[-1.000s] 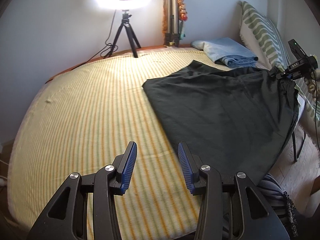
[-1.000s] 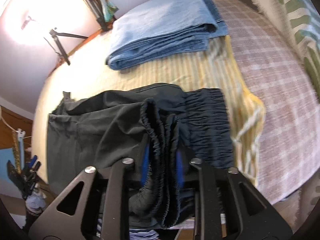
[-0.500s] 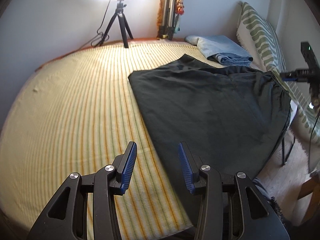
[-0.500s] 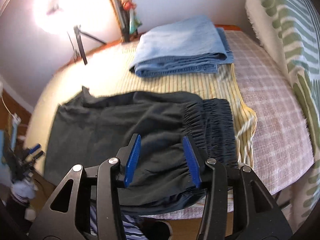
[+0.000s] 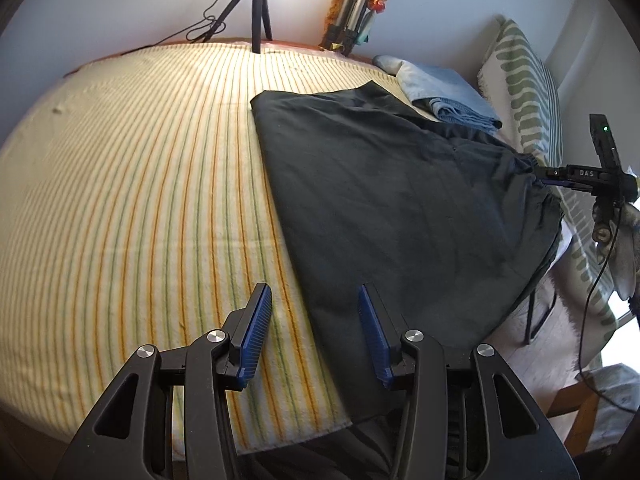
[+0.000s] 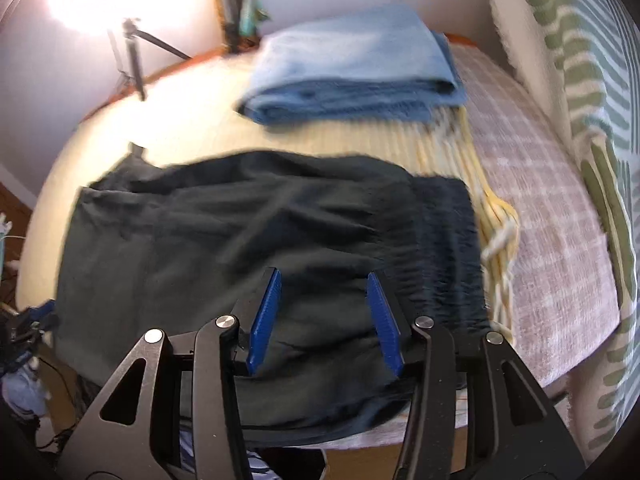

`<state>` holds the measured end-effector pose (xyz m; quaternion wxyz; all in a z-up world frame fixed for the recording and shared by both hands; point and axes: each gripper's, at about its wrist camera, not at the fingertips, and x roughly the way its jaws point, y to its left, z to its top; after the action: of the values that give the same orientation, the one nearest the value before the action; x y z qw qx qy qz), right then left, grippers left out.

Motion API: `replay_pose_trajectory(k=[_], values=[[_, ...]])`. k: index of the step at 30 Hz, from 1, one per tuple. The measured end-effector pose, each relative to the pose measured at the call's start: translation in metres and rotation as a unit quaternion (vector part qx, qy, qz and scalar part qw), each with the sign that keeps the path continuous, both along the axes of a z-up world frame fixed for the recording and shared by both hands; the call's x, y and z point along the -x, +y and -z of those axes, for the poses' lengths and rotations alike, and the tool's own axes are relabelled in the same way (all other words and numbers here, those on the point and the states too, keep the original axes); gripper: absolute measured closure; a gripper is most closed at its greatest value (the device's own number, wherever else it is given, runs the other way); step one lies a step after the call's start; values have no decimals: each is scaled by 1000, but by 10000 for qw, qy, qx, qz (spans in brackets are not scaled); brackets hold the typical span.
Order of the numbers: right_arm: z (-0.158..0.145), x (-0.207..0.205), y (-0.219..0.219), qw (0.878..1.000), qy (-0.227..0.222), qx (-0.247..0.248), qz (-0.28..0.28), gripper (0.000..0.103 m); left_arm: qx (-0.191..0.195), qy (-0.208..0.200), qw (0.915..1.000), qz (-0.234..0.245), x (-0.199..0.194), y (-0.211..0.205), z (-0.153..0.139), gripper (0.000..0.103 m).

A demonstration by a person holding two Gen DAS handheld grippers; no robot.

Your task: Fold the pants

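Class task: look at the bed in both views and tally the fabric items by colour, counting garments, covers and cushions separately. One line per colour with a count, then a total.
Dark grey-black: 1, the pants
Blue: 1, the folded jeans
Yellow striped: 1, the blanket
Pink checked: 1, the sheet
Green and white: 1, the cushion
Total: 5

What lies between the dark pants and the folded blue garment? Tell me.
A bare strip of the striped bed cover separates the dark pants from the folded blue garment; nothing rests on it. The right wrist view shows this.
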<state>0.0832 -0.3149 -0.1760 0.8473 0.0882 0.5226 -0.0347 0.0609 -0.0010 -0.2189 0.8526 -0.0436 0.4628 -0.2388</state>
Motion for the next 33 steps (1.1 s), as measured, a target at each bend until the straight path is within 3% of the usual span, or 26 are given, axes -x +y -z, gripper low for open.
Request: replay_pose_trajectory(k=[4,8,11,12,14,18,24,33], values=[[-22,-10,39,9988,-261,-141,-381,46,298,144,9993,-183,-3,5,2,59],[-31,-23,91,9946,-332,-375,-911,46,809,372,9952,-407,-9,12,3,62],[-31,-34,132,9899,-288,-579,-1260,46,840,337,9951,-401,-11,10,3,66],[-31,-38,146,9881,-259,-665,-1360,46,870,349,9949,-383,-12,8,4,75],[-29,-47,171,9841,-192,-858,-1540,46,977,403,9937,-385,-14,6,5,83],[-20,-72,226,9759,12,-1079,-1896,46,1195,255,9917,-402,-10,4,1,86],[5,-111,288,9645,646,-1253,-2231,46,1122,-45,9932,-301,-4,-6,-8,86],[46,-141,351,9582,1247,-300,-2556,46,1059,-223,9939,-215,0,-16,-12,86]])
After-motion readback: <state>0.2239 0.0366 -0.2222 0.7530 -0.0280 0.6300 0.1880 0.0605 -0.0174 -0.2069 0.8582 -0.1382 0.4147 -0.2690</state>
